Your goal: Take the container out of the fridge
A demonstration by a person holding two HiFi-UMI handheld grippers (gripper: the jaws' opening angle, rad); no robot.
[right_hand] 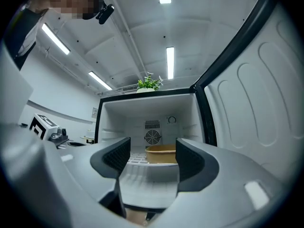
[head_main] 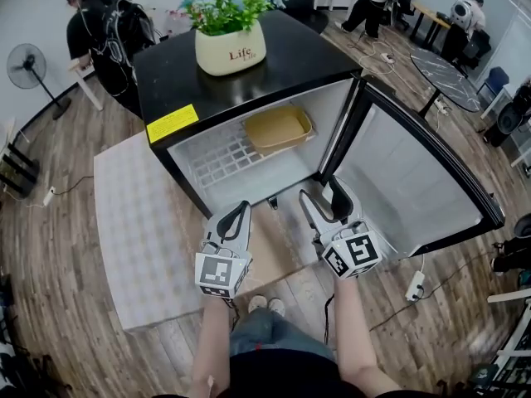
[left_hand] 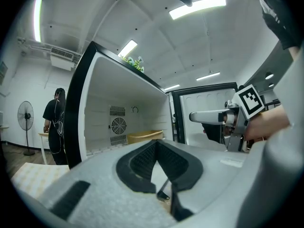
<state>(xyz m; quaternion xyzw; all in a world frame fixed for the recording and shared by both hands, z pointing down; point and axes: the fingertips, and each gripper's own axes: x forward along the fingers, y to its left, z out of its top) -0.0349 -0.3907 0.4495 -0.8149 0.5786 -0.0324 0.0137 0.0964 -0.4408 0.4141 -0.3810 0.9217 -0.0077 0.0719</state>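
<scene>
A tan, shallow container [head_main: 278,128] sits on the white wire shelf inside the open black fridge [head_main: 249,81], toward the right side. It also shows deep in the fridge in the left gripper view as the container [left_hand: 145,136], and in the right gripper view as the container [right_hand: 161,154]. My left gripper [head_main: 241,211] hovers just outside the fridge's front edge, shut with nothing in it. My right gripper [head_main: 325,199] is beside it near the door hinge. It stands open and empty, its jaws aimed at the container from a distance. The left gripper view catches the right gripper [left_hand: 209,116] side-on.
The fridge door [head_main: 415,172] swings wide open to the right. A potted plant [head_main: 231,48] stands on the fridge top. A pale mat [head_main: 141,222] lies on the wooden floor at left. A fan [head_main: 25,65] and a person [head_main: 99,23] are behind; a power strip [head_main: 413,287] lies under the door.
</scene>
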